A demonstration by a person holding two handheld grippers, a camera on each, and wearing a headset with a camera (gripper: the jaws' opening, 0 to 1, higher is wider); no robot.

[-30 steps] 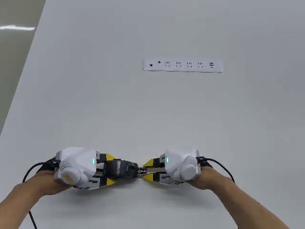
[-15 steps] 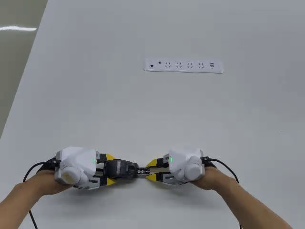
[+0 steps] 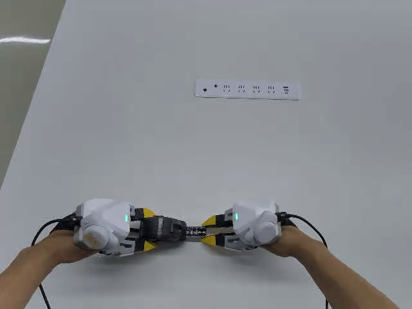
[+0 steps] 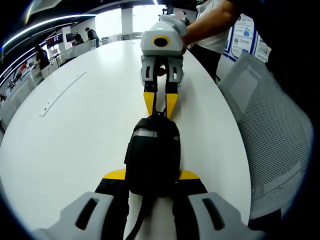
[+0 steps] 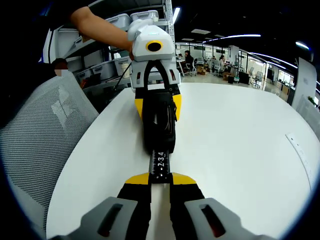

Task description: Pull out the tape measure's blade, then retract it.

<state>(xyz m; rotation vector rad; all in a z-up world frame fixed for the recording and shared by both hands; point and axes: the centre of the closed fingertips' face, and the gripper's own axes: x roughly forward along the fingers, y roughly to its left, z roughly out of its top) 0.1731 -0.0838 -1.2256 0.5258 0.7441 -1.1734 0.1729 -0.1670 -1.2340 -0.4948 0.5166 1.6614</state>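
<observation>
On the white table [image 3: 161, 154], the left gripper [image 3: 149, 228] is clamping the tape measure case [image 3: 166, 228] as anchor; the right gripper [image 3: 210, 230] is pinching its blade [image 3: 194, 230] for pulling.

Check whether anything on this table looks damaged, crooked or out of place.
Nothing stands out. The left hand-held gripper grips the tape measure squarely, the right hand-held gripper pinches its blade, which runs straight and unkinked between them, and the power strip lies flat further back.
</observation>
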